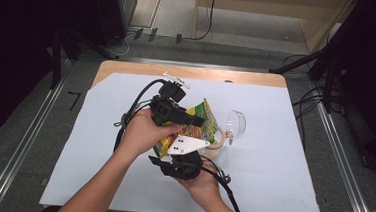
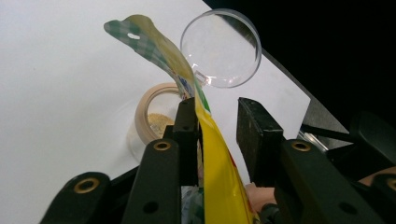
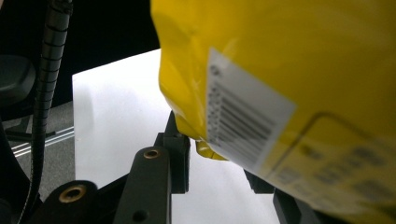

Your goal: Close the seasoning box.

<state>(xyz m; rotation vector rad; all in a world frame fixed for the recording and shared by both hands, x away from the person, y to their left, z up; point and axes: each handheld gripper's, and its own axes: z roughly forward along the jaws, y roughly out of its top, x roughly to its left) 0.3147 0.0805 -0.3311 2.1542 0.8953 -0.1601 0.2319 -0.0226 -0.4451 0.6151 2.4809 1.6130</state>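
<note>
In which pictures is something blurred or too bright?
Right gripper view: the yellow packet is very near and blurred, its barcode label unreadable. Left gripper view: the white table sheet is overexposed, the clear lid glints. High view: surroundings dark.

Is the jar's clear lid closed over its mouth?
No, the clear lid is swung back, leaving the jar mouth open beside the yellow bag.
</note>
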